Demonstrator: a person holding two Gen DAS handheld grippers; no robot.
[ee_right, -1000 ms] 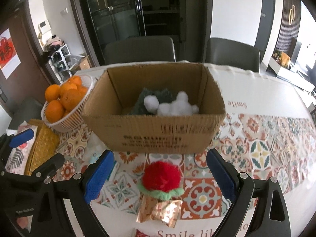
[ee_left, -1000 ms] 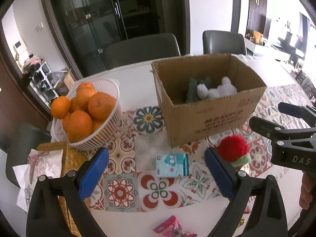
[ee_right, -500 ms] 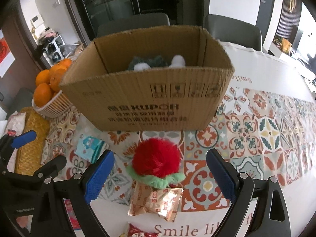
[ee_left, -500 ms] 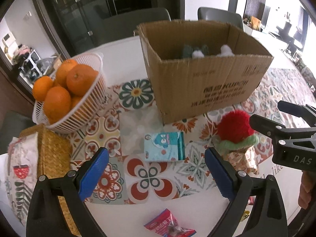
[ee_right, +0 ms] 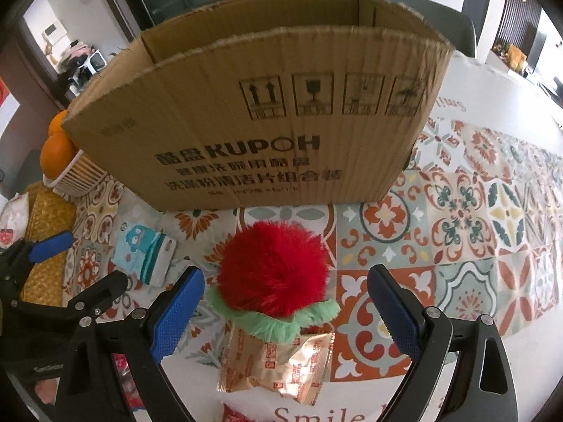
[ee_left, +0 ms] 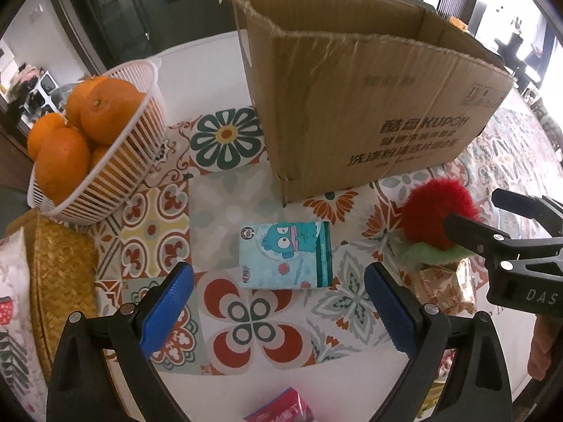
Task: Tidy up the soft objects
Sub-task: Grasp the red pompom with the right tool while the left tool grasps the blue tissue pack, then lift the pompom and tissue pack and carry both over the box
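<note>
A red fluffy plush ball with a green frill (ee_right: 272, 277) (ee_left: 434, 219) lies on the patterned tablecloth in front of the cardboard box (ee_right: 260, 116) (ee_left: 369, 105). My right gripper (ee_right: 283, 311) hangs open just above it, a blue pad on each side, neither touching. A small blue cartoon tissue pack (ee_left: 285, 254) (ee_right: 144, 251) lies further left. My left gripper (ee_left: 278, 311) is open over it, pads wide apart and off it. The box's inside is hidden from both views.
A white basket of oranges (ee_left: 102, 147) stands left of the box, with a woven mat (ee_left: 59, 281) beside it. A gold snack packet (ee_right: 278, 365) lies under the plush ball, and a pink wrapper (ee_left: 281, 409) at the near edge. Chairs stand behind the table.
Both grippers have sunk toward the table and tipped downward. The plush ball and tissue pack now loom larger between the pads, and the box's contents have dropped out of sight.
</note>
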